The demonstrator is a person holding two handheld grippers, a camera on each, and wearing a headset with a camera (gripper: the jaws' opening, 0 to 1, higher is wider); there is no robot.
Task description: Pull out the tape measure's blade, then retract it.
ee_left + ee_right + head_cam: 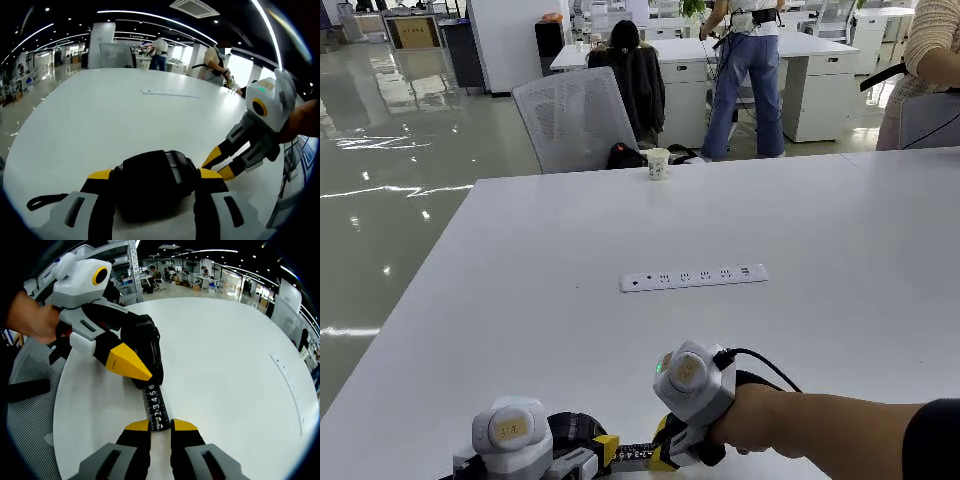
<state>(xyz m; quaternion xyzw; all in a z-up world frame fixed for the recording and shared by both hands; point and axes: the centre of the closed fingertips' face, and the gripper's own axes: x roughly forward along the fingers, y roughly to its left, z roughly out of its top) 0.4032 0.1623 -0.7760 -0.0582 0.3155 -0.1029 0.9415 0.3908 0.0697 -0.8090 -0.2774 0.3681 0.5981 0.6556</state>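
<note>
Table (570, 330): white worktop; a power strip (693, 277) lies mid-table and a cup (658, 163) stands at the far edge, both well apart from the work.
Case (151, 352): black tape measure body, at the near edge of the table, left of centre.
Left gripper (155, 176): jaws clamped on the case from both sides, holding it down on the table.
Blade (154, 405): a short stretch is out of the case, running right along the table; the printed figures read up to about 6.
Right gripper (160, 427): jaws closed on the free end of the blade, just right of the case.
Done: both holds are made and the pull has begun.
Left: judging by the short stretch showing, most of the draw remains; after it comes the whole retraction, with the blade fed back into the case.
</note>
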